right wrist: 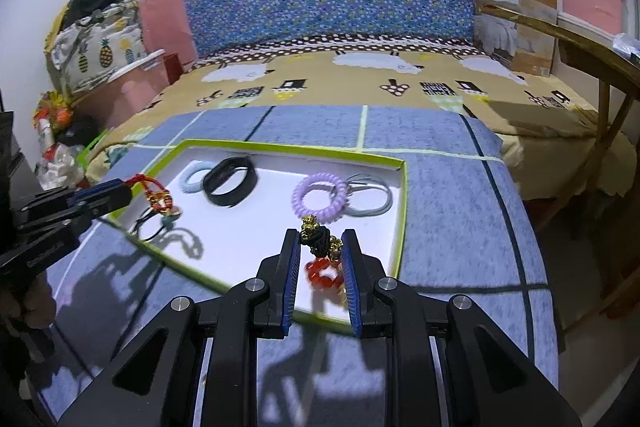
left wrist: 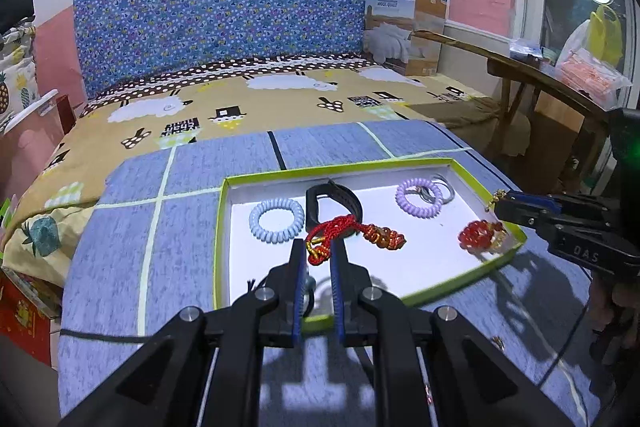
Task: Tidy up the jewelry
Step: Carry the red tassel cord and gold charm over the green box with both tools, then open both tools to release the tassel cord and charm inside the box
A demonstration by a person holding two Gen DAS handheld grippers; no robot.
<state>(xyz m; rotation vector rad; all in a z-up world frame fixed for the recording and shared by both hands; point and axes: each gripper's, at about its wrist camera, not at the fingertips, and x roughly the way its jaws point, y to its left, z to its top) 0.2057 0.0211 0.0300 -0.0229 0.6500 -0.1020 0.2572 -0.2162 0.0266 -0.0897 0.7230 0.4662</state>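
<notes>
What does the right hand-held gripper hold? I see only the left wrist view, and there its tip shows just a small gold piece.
Observer: The right hand-held gripper is shut on a black knot with gold beads. The red beads of the bracelet hang below it.
Operator: Is something hidden under my left hand-held gripper?
Observer: Yes. A black hair tie with a teal bead lies in the tray, just below the left hand-held gripper.
</notes>
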